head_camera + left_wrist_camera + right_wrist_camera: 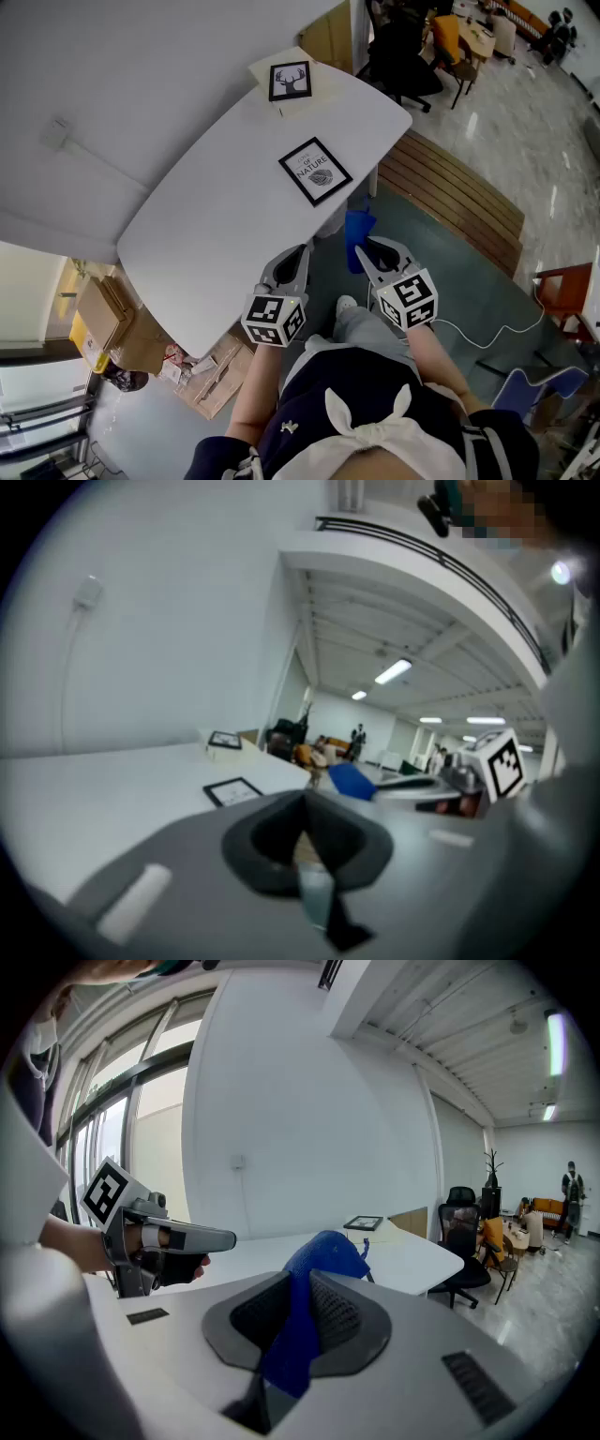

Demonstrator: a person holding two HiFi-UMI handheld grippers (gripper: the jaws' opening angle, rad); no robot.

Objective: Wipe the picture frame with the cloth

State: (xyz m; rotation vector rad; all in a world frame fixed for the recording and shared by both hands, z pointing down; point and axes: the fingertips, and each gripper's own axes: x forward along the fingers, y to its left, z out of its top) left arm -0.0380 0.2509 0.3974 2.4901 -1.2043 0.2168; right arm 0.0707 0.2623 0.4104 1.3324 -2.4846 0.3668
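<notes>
Frame (316, 171) lies flat on the table (216, 216), near its edge, ahead of both grippers. Right gripper (364, 251) pinches the cloth (358, 228). Left gripper (302, 251) is pressed together, empty. With nothing bracing it, a hard wipe could skid the frame off.

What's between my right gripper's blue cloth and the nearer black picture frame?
Only bare white tabletop between blue cloth and black picture frame, in the head view.

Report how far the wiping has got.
Done: the blue cloth is clamped in the right gripper. In hand: both grippers hang off the table's near edge, the left gripper shut on nothing. Left: all the wiping; the cloth is clear of the nearer picture frame.
</notes>
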